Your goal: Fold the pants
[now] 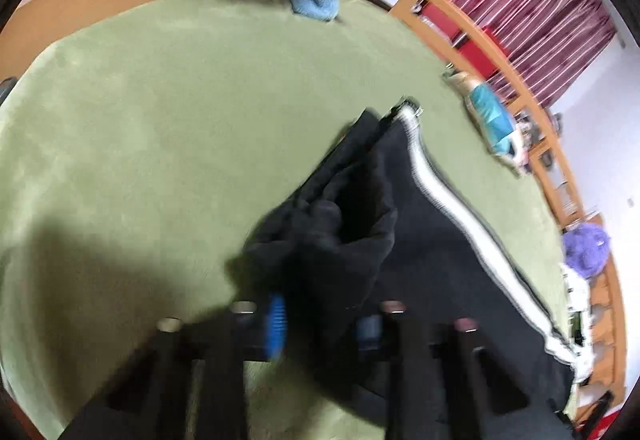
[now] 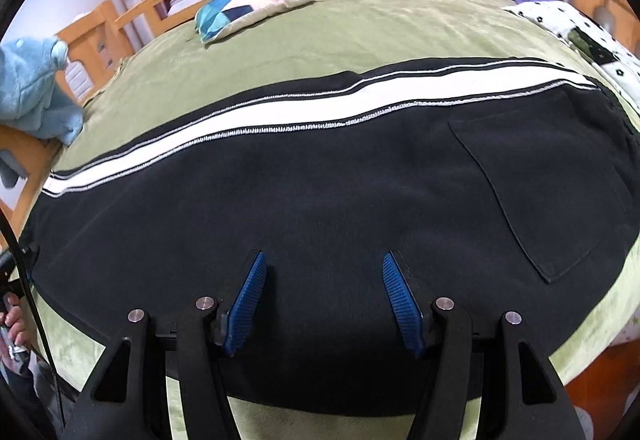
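Left gripper (image 1: 320, 320): fingers (image 1: 276, 324) are pinching a bunched fold of the pants (image 1: 420, 240), the cloth hiding most of the pads; view blurred. Right gripper (image 2: 322, 304): fingers (image 2: 250, 296) are standing spread, nothing between them, hovering above the black cloth near its near edge.

Pants (image 2: 320, 179) are lying flat across the green bed (image 2: 380, 23), white side stripe (image 2: 280, 111) on the far side, patch pocket (image 2: 552, 191) to the right.

Judgement: cloth is looking soft, thick, light and limp; it is sagging wherever unsupported. Best taken at hems, waistband or a pinched edge, both layers together.

No readable brand, label or writing.
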The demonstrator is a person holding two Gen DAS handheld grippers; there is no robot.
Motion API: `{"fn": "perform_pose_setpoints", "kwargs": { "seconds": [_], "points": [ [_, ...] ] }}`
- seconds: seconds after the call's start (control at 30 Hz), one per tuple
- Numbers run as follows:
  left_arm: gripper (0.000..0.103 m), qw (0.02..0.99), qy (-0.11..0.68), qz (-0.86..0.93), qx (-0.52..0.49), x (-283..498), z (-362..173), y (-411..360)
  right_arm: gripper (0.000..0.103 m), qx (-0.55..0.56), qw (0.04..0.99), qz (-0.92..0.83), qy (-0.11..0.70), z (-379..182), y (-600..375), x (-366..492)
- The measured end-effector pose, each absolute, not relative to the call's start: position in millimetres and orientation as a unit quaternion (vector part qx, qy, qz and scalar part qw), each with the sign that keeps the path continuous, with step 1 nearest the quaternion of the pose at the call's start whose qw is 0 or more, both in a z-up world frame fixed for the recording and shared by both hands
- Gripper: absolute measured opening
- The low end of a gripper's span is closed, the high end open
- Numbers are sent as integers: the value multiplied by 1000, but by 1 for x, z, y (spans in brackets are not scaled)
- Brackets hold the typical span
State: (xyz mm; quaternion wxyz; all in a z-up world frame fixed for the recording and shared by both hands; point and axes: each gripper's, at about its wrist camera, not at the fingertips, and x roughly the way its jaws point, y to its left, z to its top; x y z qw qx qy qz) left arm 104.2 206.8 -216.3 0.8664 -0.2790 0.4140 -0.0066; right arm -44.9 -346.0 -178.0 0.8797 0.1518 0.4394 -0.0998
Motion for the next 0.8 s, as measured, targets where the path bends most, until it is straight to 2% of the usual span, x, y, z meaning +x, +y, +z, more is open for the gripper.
{"fn": "perform_pose_setpoints", "kwargs": {
  "seconds": [0.07,0.2,0.5,0.67,0.8],
  "points": [
    [18,881,407,15,-240,102,-201,197,60,158,881,-101,434,-174,-347,-47],
    [17,926,359,60,-98,92,-153,143,60,170,888,-97,417,-164,-348,-56],
    [13,950,304,-66,10,56,-69,16,60,158,906,-89,382,-148,-363,-78],
    [11,933,317,-165,34,34,-60,-76,60,172,912,-86,362,-143,-389,-98],
    [11,915,343,-206,51,24,-85,-149,60,180,914,-98,349,-143,-411,-118]
  ]
}}
